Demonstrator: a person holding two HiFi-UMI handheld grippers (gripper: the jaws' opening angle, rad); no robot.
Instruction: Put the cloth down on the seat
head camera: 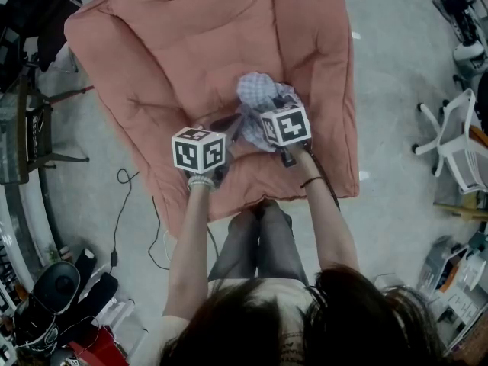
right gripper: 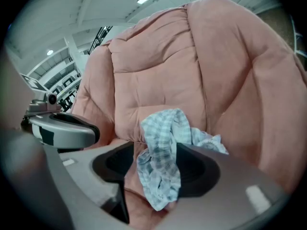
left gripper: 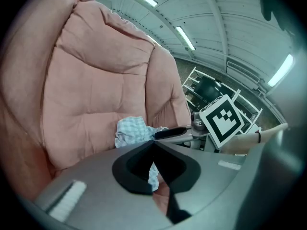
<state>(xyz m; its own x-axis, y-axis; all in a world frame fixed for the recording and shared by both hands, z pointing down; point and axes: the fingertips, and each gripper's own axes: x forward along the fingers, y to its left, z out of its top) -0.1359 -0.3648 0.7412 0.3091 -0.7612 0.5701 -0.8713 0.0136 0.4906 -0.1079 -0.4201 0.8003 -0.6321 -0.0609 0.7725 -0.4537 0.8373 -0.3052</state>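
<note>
Big salmon-pink padded seat (head camera: pixel 191 44) fills the middle of the head view, with grey floor (head camera: pixel 396 128) around it. The person stands at its front edge, both forearms reaching in over the seat pan.

The blue-and-white checked cloth (head camera: pixel 258 91) is bunched up and sits low on the seat, about where the pan meets the back cushion. It looks to be touching the padding already, though part of it is still lifted.

The right gripper (right gripper: pixel 153 195) is pinching the cloth. A thick fold hangs down through its jaws, and the rest heaps up ahead of them against the cushion. The bundle's long axis runs from the jaws away toward the chair back.

The left gripper (left gripper: pixel 160 195) has its jaws pressed nearly together. A thin strip of cloth shows in the slit; I can't tell whether it is nipped or just lying behind. In the head view its tip is just beside the cloth's left edge.

The cloth lies straight ahead of and below the right gripper, which is the nearer one and carries it. The left is alongside, angled in from the left.

Judgement: the task is nearly done. What's left is lowering the held fold onto the pan and spreading the right jaws. The fold could snag on a jaw as it pulls away.
</note>
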